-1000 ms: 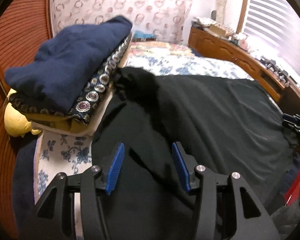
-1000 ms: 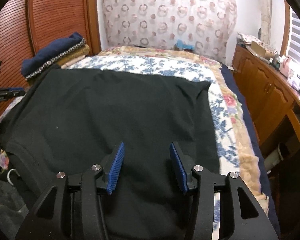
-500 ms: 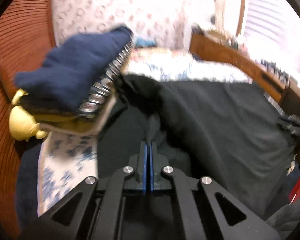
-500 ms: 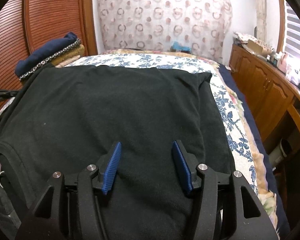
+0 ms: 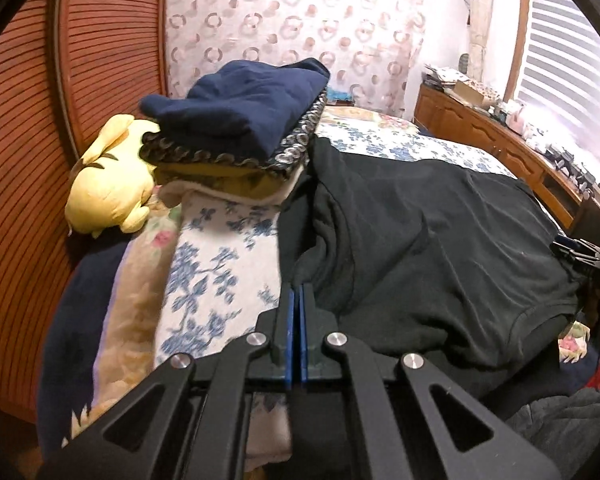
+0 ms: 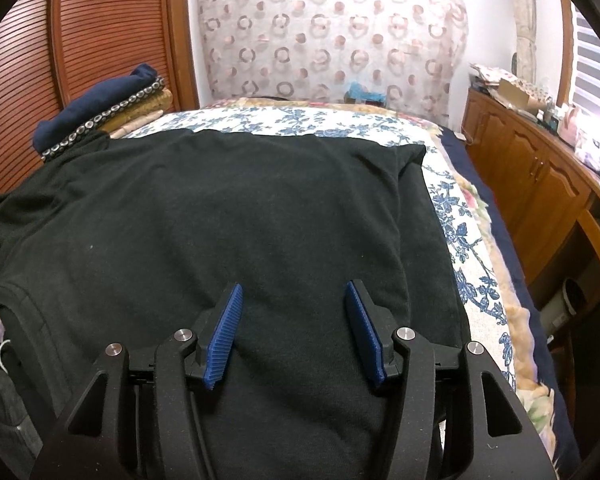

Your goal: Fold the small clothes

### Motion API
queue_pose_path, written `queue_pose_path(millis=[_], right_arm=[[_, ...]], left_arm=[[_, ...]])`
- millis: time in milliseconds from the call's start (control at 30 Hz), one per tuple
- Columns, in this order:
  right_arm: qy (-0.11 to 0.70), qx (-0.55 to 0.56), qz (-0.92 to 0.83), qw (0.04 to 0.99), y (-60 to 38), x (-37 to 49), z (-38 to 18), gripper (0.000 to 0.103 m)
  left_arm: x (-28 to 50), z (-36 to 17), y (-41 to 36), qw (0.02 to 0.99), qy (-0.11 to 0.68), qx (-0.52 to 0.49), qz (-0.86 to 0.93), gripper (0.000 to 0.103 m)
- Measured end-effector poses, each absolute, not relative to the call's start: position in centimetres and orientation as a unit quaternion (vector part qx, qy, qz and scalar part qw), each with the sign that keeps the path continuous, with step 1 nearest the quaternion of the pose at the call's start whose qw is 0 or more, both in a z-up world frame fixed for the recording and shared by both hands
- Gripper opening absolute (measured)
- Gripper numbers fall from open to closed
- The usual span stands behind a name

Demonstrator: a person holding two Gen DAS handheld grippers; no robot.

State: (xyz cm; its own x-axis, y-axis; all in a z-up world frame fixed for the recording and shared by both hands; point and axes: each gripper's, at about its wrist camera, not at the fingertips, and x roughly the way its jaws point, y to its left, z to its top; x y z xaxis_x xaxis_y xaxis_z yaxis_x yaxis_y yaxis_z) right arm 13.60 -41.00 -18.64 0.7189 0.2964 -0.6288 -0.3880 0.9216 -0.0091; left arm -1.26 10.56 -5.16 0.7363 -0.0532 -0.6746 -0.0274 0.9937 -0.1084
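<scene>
A black shirt (image 6: 228,216) lies spread over the floral bedspread (image 6: 324,120). In the left wrist view my left gripper (image 5: 298,292) is shut on the shirt's left edge, and the black shirt (image 5: 440,248) bunches up from the pinch toward the right. My right gripper (image 6: 294,304) is open, its blue pads (image 6: 224,332) hovering just over the near part of the shirt without holding it. The right gripper's body also shows at the right edge of the left wrist view (image 5: 580,252).
A stack of folded clothes topped by a navy garment (image 5: 244,108) sits at the bed's left, beside a yellow plush toy (image 5: 108,184). A slatted wooden door (image 5: 28,120) is at the left, a wooden dresser (image 6: 540,184) at the right, a patterned curtain (image 6: 332,32) behind.
My left gripper closed on the shirt's left edge and pulled it up and back, exposing more bedspread. My right gripper stayed open and moved slightly forward over the shirt.
</scene>
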Motion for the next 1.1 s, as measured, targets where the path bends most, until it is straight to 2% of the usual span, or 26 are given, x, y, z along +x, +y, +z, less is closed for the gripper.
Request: queue_pose_path(millis=[200,267,333,367,567,800,1100], right_arm=[[0.326,-0.07,0.185,0.925,-41.0,13.6,-18.6,0.054],[0.325,-0.07,0.185,0.925,-41.0,13.6,-18.6,0.054],[0.325,-0.07,0.186,0.925,-41.0,13.6,-18.6,0.054],[0.324,-0.07,0.187,0.925,-41.0,13.6,-18.6,0.054],[0.325,-0.07,0.186,0.925,-41.0,13.6,-18.6,0.054],[0.325,-0.07,0.186,0.925,-41.0,13.5,-18.6,0.054],[0.324,-0.07,0.186,0.925,-41.0,13.5,-18.6,0.054]], left_arm=[[-1.7,-5.4,11.1,0.927,0.366,-0.075,-0.014,0.002],[-1.5,-5.3,11.3,0.928,0.363,-0.081,-0.022,0.013],[-1.4,-5.1,11.5,0.929,0.359,-0.09,-0.023,0.038],[-1.1,-5.1,11.6,0.928,0.359,-0.095,-0.023,0.042],[1.3,-6.3,11.1,0.917,0.38,-0.112,-0.043,0.05],[2.8,-8.6,10.5,0.901,0.418,-0.105,-0.036,0.05],[2.6,-8.8,10.1,0.907,0.413,-0.084,-0.023,0.05]])
